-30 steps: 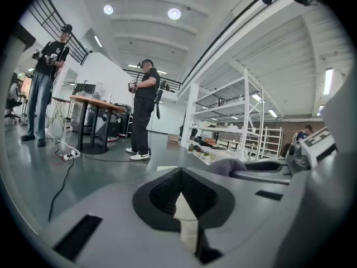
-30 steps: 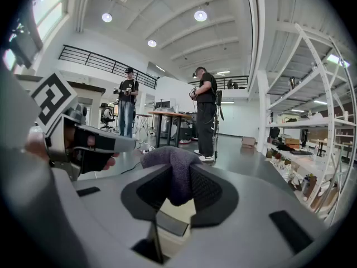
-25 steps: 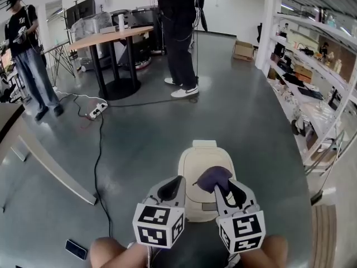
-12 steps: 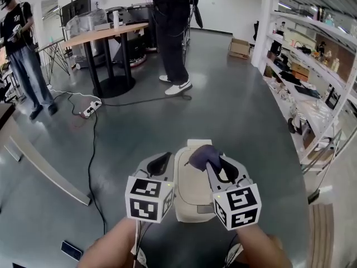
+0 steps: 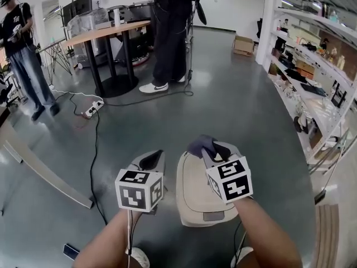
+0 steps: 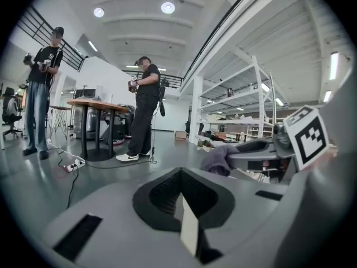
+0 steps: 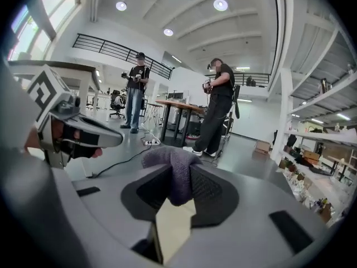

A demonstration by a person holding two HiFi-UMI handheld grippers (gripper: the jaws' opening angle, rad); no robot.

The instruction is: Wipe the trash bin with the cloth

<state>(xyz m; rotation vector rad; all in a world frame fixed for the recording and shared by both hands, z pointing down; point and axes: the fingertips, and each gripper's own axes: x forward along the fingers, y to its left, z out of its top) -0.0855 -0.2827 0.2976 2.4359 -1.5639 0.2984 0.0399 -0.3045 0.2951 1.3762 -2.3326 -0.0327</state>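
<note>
A beige trash bin (image 5: 195, 197) stands on the grey floor just below me. My right gripper (image 5: 207, 148) is over the far edge of its lid, shut on a purple cloth (image 5: 201, 145). In the right gripper view the cloth (image 7: 173, 163) bulges out between the pads, with beige bin (image 7: 170, 228) showing beneath. My left gripper (image 5: 150, 162) hangs to the left of the bin, over the floor, jaws together and holding nothing. The left gripper view shows its pads (image 6: 167, 191) meeting and the cloth (image 6: 220, 159) off to the right.
A black cable (image 5: 96, 149) runs from a power strip (image 5: 92, 110) down the floor on the left. A phone (image 5: 71, 251) lies near my left foot. A round table (image 5: 109, 35) and two standing people are at the back. White shelving (image 5: 312, 94) lines the right.
My right gripper has carried the cloth from the middle of the lid toward its far edge. My left gripper has moved left, off the bin. The person at the back stepped left.
</note>
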